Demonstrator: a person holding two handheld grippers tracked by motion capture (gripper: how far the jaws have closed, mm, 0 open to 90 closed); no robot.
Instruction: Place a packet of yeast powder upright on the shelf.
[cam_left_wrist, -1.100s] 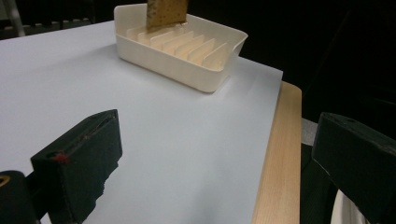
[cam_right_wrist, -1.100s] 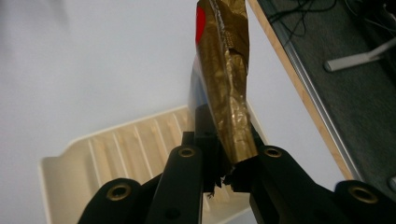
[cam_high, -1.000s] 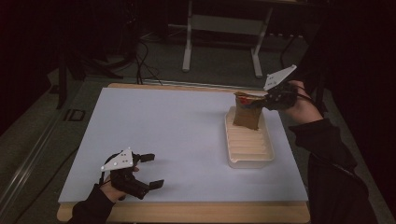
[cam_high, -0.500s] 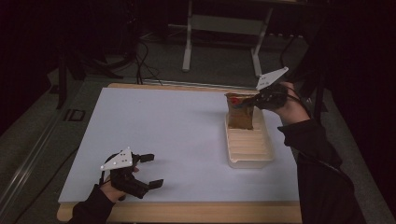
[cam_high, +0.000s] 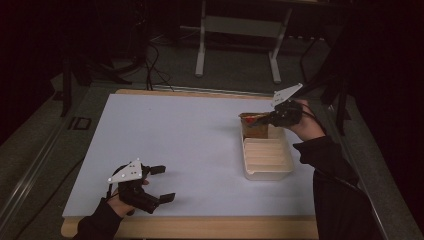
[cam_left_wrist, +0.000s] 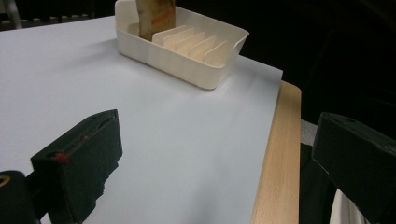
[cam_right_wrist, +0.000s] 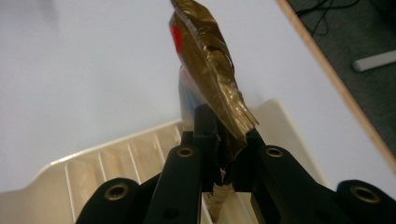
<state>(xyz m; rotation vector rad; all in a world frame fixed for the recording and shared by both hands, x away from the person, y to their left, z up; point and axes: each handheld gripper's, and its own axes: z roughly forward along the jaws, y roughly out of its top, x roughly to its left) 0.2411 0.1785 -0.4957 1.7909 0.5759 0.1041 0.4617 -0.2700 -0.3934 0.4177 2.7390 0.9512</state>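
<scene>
A brown packet (cam_right_wrist: 210, 70) with a red patch, a cream tray (cam_high: 267, 159), a pale blue-white table (cam_high: 175, 145).

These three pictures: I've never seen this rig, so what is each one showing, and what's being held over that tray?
A person works at a white-topped table with a hand-held two-jaw gripper in each hand. The high view looks down from above the person's side. The other two come from cameras riding on each gripper, looking along its black jaws. On the table stands a cream slotted tray. The right gripper is shut on the top edge of a brown foil packet, holding it upright in the tray's far end. The left gripper is open near the front edge, with nothing between its jaws.
</scene>
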